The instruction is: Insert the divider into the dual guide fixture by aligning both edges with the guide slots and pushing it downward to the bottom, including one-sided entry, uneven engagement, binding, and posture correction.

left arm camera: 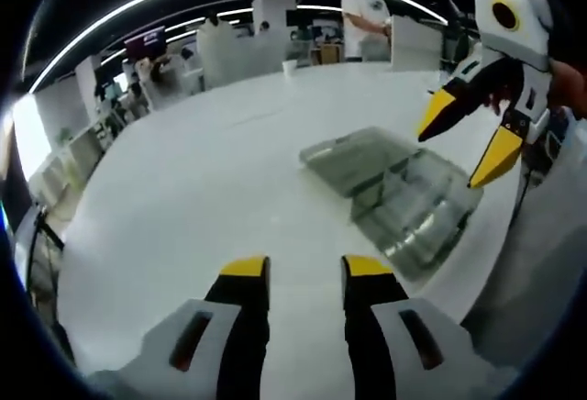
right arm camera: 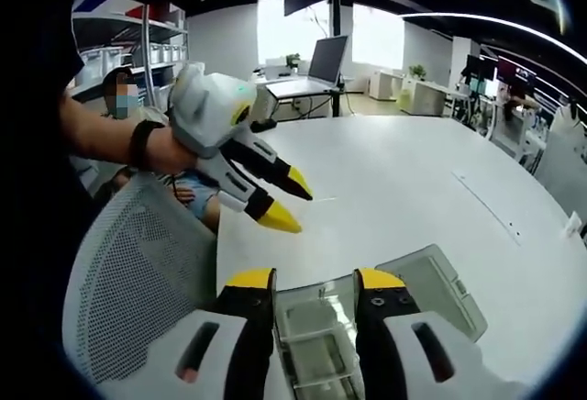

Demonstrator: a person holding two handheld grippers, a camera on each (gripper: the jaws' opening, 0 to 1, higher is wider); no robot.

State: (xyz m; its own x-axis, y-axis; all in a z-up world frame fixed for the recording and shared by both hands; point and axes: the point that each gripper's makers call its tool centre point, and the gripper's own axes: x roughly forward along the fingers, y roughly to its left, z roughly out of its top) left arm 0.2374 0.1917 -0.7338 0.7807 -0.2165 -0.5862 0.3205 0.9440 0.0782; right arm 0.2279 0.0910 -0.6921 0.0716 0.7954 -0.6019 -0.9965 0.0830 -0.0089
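Resting on a white tabletop, a clear plastic fixture is seen in the left gripper view, ahead and to the right of the left claw, well apart from it. Ribbed, transparent walls can be made out in the fixture, but a separate divider cannot be told apart from it. The left claw is held with its yellow-tipped jaws parted and nothing between them, above bare tabletop. The right claw is seen entering that view from the right, its jaws spread apart and empty, hovering over the far right edge of the fixture. In the right gripper view, the right claw is shown spread with the clear fixture lying directly beneath and between its jaws; whether the jaws touch it cannot be told. The left claw is seen at the left of that view, gripped in a hand, its jaws parted and empty, above the tabletop's near edge. A grey mesh chair back is seen beside the tabletop at lower left.
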